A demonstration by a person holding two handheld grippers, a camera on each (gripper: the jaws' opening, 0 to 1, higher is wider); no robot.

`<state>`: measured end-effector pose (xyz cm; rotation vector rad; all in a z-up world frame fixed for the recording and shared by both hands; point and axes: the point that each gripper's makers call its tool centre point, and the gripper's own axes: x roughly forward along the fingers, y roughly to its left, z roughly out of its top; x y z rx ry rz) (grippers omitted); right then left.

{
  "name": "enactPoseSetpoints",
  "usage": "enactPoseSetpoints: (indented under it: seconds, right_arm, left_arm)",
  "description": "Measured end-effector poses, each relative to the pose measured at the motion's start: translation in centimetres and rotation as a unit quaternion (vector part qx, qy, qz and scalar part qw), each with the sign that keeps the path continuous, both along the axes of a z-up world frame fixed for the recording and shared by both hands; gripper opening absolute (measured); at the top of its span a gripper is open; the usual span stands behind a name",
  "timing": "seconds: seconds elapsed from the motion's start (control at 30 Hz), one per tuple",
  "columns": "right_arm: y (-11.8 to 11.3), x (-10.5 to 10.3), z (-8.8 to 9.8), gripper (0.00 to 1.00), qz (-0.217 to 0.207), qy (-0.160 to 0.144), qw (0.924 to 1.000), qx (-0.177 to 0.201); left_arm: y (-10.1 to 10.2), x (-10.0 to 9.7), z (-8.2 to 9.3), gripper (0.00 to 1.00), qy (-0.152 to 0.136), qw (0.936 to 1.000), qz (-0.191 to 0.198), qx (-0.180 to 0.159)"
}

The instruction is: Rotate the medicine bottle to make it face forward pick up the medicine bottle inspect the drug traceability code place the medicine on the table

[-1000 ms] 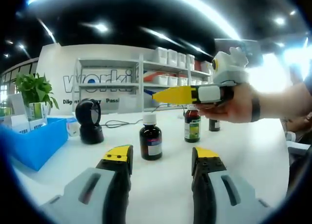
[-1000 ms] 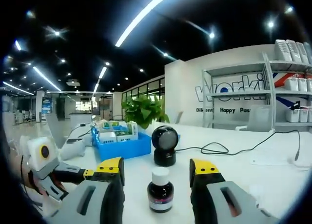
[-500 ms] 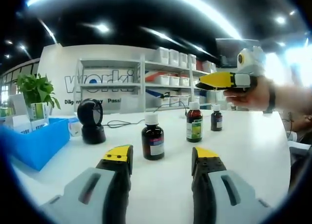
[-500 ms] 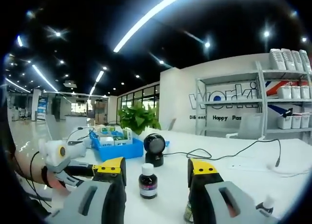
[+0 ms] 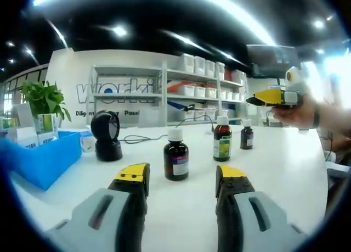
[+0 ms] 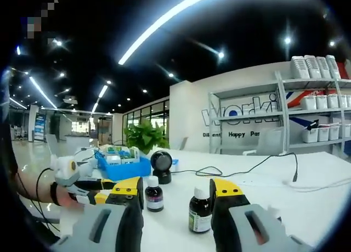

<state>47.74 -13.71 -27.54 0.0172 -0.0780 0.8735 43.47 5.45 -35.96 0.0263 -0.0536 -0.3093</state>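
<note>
Left gripper view shows the medicine bottle (image 5: 176,160) upright on the worktop (image 5: 285,180) just beyond the left gripper (image 5: 181,179), both grippers' jaws released, so close squarely around its body before rotating.

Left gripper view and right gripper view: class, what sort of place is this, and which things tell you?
Probably a showroom or demo hall set up like a pharmacy counter: white shelving with storage boxes before a lettered wall, medicine bottles on a white table, and a black scanner.
</note>
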Motion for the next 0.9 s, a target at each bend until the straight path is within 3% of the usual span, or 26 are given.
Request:
enactPoseSetpoints:
  seconds: [0.2, 0.47, 0.77, 0.9]
  right_arm:
    - [-3.4, -0.1, -1.3, 0.43, -0.028, 0.013, 0.9995, 0.001]
    - [-7.4, -0.6, -2.7, 0.42, -0.060, 0.030, 0.9970, 0.037]
    - [-10.8, -1.1, -5.7, 0.42, -0.084, 0.013, 0.9963, -0.004]
    - [-11.6, -0.5, -7.0, 0.42, -0.086, 0.025, 0.9960, -0.005]
  left_arm:
    - [-0.2, 0.0, 0.0, 0.39, 0.002, 1.0000, -0.005, -0.001]
    - [0.0, 0.2, -0.2, 0.39, 0.007, 1.0000, 0.001, 0.002]
    - [0.1, 0.0, 0.2, 0.39, 0.008, 0.9993, -0.007, -0.037]
    - [0.2, 0.0, 0.1, 0.37, 0.012, 0.9989, -0.006, -0.045]
